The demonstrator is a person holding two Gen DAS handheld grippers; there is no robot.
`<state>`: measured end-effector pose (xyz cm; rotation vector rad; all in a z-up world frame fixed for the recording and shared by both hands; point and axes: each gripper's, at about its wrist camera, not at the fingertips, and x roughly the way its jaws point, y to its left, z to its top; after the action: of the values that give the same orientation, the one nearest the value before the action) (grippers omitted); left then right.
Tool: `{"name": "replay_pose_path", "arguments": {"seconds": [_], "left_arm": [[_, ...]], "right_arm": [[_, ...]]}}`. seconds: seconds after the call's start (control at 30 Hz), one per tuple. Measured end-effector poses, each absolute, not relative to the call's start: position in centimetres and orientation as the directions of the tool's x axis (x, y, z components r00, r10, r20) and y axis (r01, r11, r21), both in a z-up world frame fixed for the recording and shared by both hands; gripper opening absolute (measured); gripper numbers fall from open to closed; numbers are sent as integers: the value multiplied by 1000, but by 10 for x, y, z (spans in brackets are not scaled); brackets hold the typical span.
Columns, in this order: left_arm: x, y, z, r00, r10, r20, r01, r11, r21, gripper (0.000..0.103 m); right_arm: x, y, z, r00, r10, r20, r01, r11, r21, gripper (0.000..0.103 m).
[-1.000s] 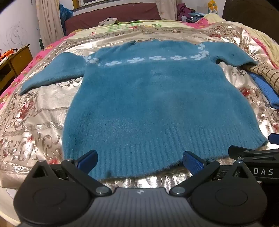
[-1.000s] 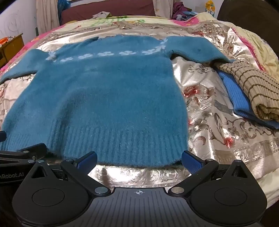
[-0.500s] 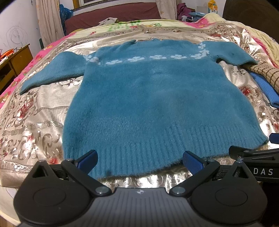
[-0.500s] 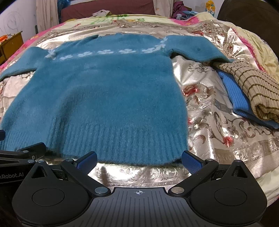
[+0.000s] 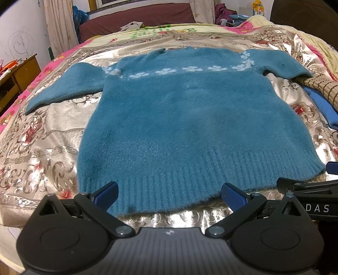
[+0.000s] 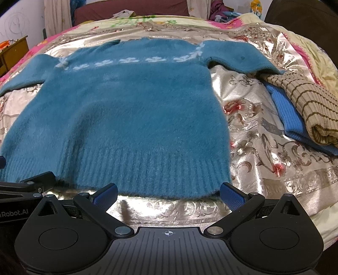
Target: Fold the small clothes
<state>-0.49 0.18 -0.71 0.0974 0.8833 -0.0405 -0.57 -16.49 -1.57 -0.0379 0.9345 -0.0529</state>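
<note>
A teal fuzzy sweater with a band of white flowers lies flat, face up, on the bed, sleeves spread to both sides and ribbed hem nearest me. My left gripper hovers open just over the hem's left half, blue pads wide apart with nothing between them. My right gripper is open too, at the hem's right corner, above the bedspread edge. Each gripper's body shows at the side of the other's view.
A shiny floral bedspread covers the bed. At the right lies a folded tan striped garment on top of a blue one, close to the sweater's right sleeve. A wooden cabinet stands left; dark headboard at the far end.
Both views have shifted slightly, with the sweater sitting a little lower and farther in frame; both grippers stay open and the sweater has not been moved.
</note>
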Motion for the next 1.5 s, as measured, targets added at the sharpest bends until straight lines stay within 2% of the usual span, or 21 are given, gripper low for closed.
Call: {"name": "replay_pose_path", "arguments": {"seconds": [1.5], "left_arm": [[-3,-7,-14,624,48,-780,96,986,138,103]], "right_arm": [[-5,-167,-24,570,-61,-819,35,998,-51,103]]}}
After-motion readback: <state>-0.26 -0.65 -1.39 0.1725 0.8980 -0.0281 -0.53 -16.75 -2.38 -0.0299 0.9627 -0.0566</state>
